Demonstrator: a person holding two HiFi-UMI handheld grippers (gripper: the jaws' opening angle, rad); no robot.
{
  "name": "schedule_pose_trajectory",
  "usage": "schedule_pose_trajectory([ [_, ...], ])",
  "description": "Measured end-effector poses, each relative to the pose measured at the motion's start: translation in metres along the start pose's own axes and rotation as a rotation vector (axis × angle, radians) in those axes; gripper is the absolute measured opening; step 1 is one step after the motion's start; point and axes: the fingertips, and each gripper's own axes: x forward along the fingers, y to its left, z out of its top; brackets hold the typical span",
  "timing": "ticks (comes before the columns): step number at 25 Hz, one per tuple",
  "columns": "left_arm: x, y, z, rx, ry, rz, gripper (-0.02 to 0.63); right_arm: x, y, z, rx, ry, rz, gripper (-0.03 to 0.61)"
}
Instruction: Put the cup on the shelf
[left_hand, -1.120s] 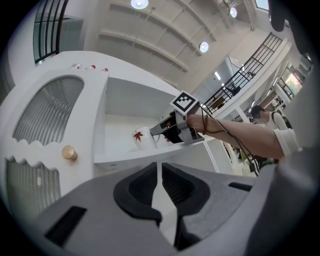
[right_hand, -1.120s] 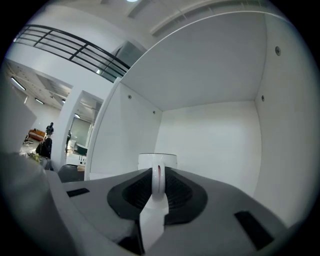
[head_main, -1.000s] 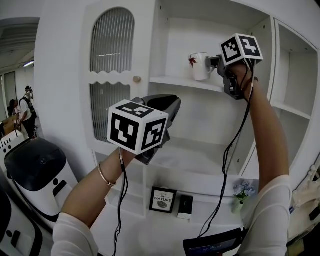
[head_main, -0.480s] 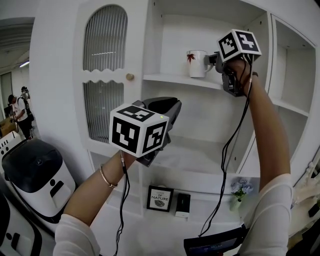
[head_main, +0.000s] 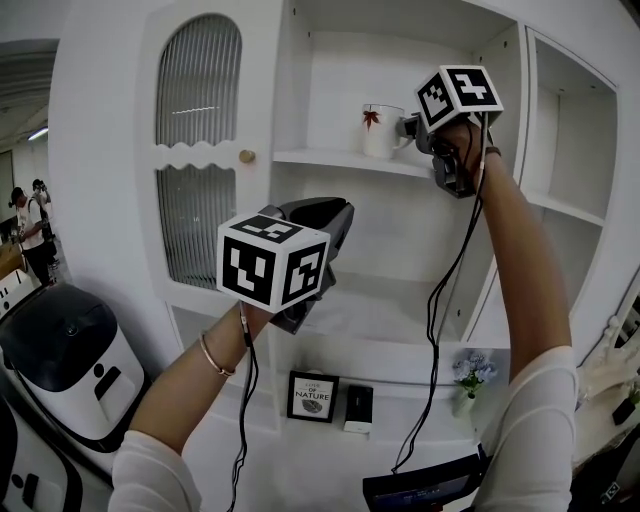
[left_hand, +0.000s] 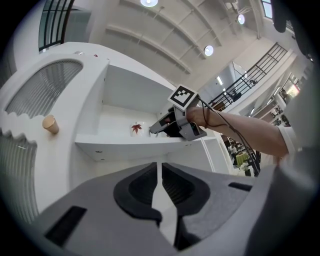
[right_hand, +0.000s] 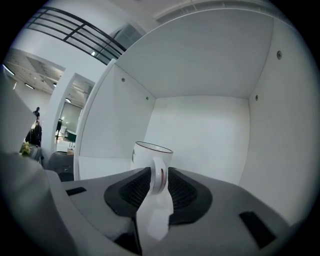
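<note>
The right hand-held gripper (right_hand: 159, 182) is opening its jaws around the handle of the cup (right_hand: 150, 155), which stands upright on the shelf (head_main: 340, 160) just ahead of its tips. This looks like the release. Next, it should draw straight back off the handle without nudging the cup, while the left hand-held gripper (left_hand: 160, 190), jaws together and empty, waits lower down.

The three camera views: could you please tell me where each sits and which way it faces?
Head view: on the person's head, facing the white cabinet; shows both forearms, the left gripper, and the right gripper at the cup on the shelf.
Left gripper view: on the left gripper, tilted up at that shelf; its shut, empty jaws show.
Right gripper view: on the right gripper, looking into the shelf bay; its jaws are opening round the cup's handle.
Shared: all three show the cup.
</note>
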Motion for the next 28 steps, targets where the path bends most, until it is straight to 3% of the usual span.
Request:
schedule_pose_trajectory([
  [5, 0.002, -0.006, 0.002, -0.018, -0.007, -0.002, 0.035, -0.009, -0.002, 0.006, -0.009, -0.054, -0.044, 0.147],
  [18, -0.015, -0.016, -0.009, -0.047, 0.009, 0.031, 0.035, -0.065, 0.004, 0.029, -0.053, -0.381, -0.277, 0.147],
  [28, -0.039, -0.038, -0.011, -0.035, -0.016, 0.045, 0.035, -0.117, 0.031, 0.005, -0.026, -0.535, -0.312, 0.146],
])
